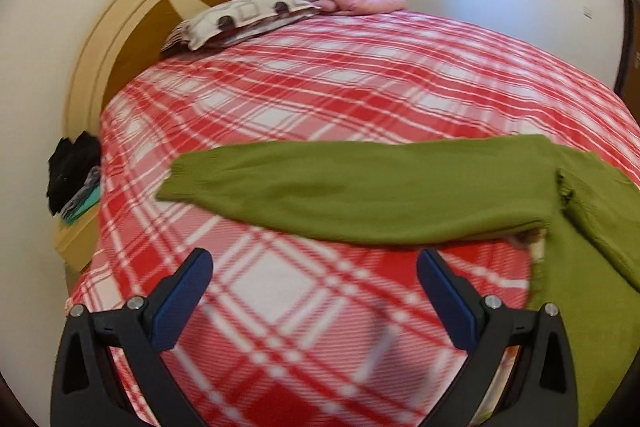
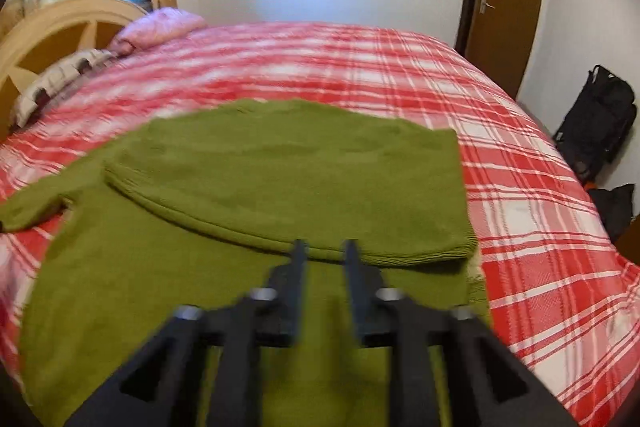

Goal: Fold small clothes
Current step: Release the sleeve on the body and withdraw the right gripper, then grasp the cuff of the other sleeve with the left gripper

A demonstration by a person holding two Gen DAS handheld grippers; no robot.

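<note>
One green sweater (image 2: 248, 187) lies on the plaid bed (image 2: 520, 147), unlabelled. Left gripper (image 1: 314, 267) fingers spread wide, empty; right gripper (image 2: 325, 247) fingers slightly parted, empty, mid-frame.

I see sweater (image 2: 248, 195) on bed (image 2: 400, 67), near edge; pillows (image 1: 244, 19) far left by headboard (image 1: 132, 23); backpack (image 2: 600, 131) right.

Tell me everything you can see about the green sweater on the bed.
The green sweater is an olive knit with ribbed edges, lying flat on the red plaid bedspread. One side is folded over the body; the other sleeve stretches out straight toward the headboard side. Neither gripper holds it.
</note>
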